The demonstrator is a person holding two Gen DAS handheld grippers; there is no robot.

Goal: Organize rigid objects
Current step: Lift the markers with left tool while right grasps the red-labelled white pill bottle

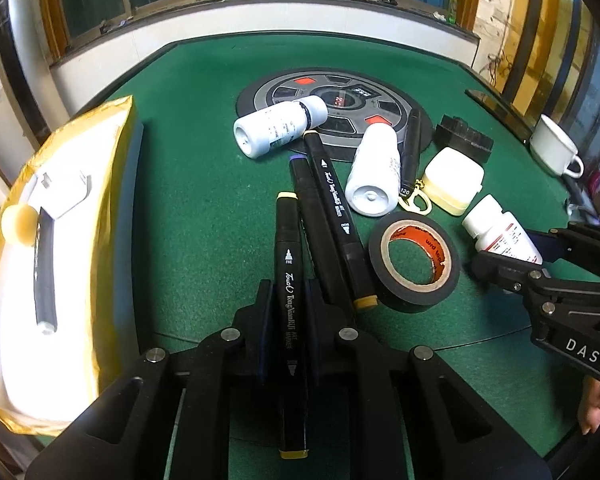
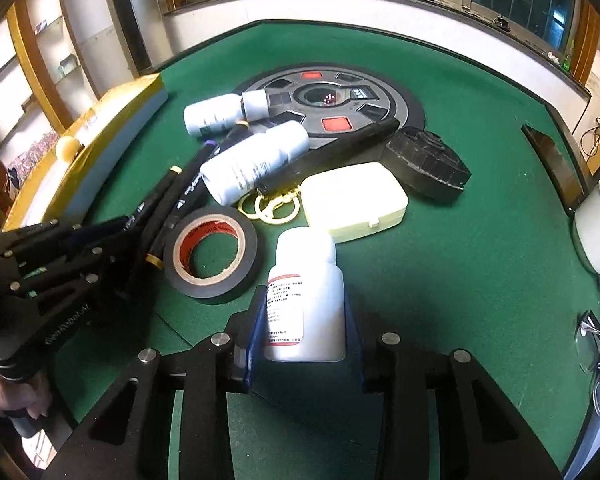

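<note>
The left gripper is pinching a yellow-capped marker lying beside the other markers on the green table; lifting could drag them. The right gripper is bracketing a white bottle; whether its pads are pressing is unclear, so the smooth bottle risks slipping or rolling.
</note>
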